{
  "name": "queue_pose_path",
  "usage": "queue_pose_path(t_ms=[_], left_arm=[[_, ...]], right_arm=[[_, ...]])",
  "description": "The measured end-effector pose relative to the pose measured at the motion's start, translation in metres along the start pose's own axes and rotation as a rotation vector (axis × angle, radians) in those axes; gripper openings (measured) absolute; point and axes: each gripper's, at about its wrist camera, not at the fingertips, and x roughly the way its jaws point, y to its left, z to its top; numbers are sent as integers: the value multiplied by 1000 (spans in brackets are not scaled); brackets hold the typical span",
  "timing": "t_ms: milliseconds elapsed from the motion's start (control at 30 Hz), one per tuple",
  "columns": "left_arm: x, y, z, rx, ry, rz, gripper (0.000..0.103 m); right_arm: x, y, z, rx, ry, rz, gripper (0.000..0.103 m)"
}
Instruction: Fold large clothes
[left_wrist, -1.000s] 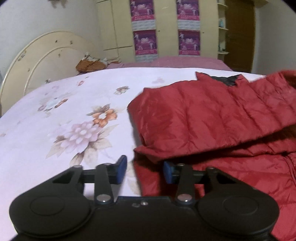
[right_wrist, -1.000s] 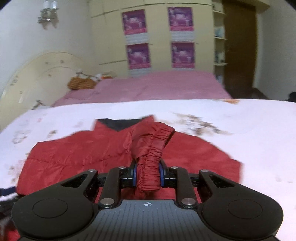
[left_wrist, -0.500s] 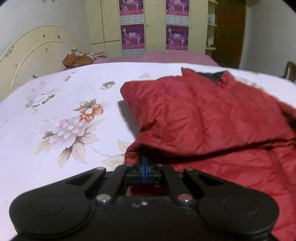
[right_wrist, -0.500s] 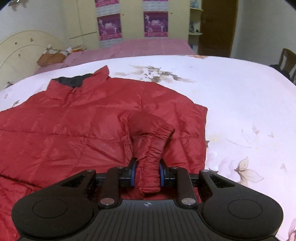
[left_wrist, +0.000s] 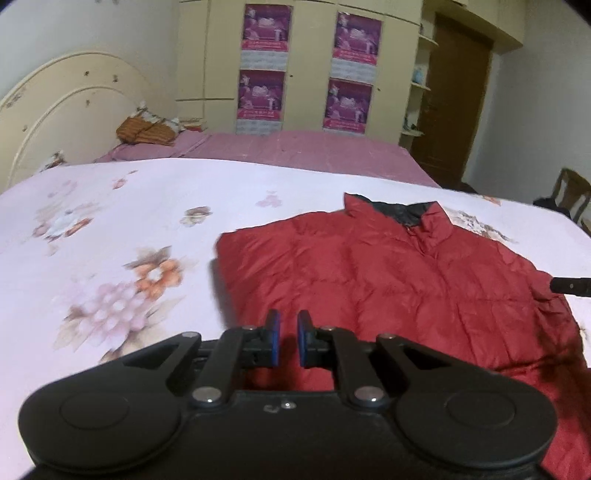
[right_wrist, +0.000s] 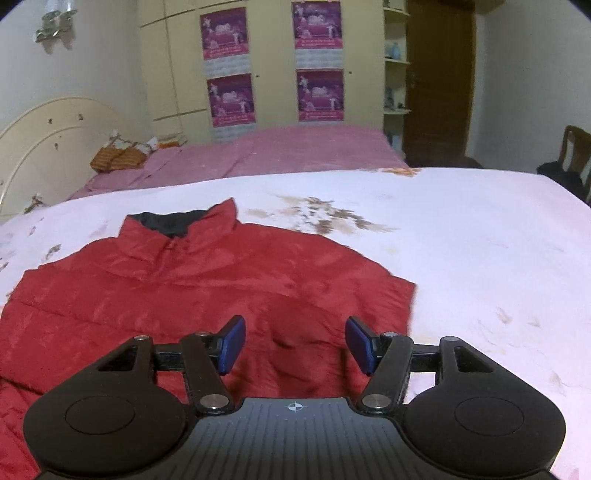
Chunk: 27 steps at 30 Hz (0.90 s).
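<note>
The red quilted puffer jacket (right_wrist: 207, 295) lay flat on the white floral-print bedsheet (right_wrist: 480, 258), its dark-lined collar (right_wrist: 173, 223) pointing toward the pink-covered far bed (right_wrist: 295, 151). Both sleeves appeared folded inward over the body, giving straight side edges (the right-hand sleeve formed a raised hump just ahead of the right tongs).

The right gripper (right_wrist: 295, 345) was spread wide, blue pads well apart, holding nothing and poised above the jacket's lower right portion. The left gripper (left_wrist: 287, 341) stood only narrowly parted, a slim gap between its blue pads (left_wrist: 273, 341); nothing was gripped, red fabric showing beyond the gap. It sat over the jacket's near left edge.

A cream arched headboard (left_wrist: 70, 107) and a poster-covered cream wardrobe (right_wrist: 273, 70) were noted behind.
</note>
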Motion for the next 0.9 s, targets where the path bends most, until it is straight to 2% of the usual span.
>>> queue_pose_path(t_ms=[300, 400, 500, 567, 633, 733, 900], left_arm=[[51, -12, 12, 28, 4, 23, 10], [65, -11, 12, 23, 7, 37, 14], [83, -1, 5, -11, 56, 43, 14], [86, 3, 0, -15, 52, 50, 14], [87, 3, 0, -20, 57, 47, 14], [85, 2, 9, -20, 70, 59, 12], [76, -6, 24, -11, 11, 55, 15]], right_arm=[[38, 34, 0, -56, 21, 29, 60], [56, 37, -2, -76, 33, 2, 60], [72, 29, -9, -94, 47, -45, 60], [81, 20, -15, -113, 54, -91, 60], [86, 8, -17, -82, 63, -75, 60], [83, 11, -9, -89, 68, -85, 60], [64, 16, 9, -45, -15, -29, 60]])
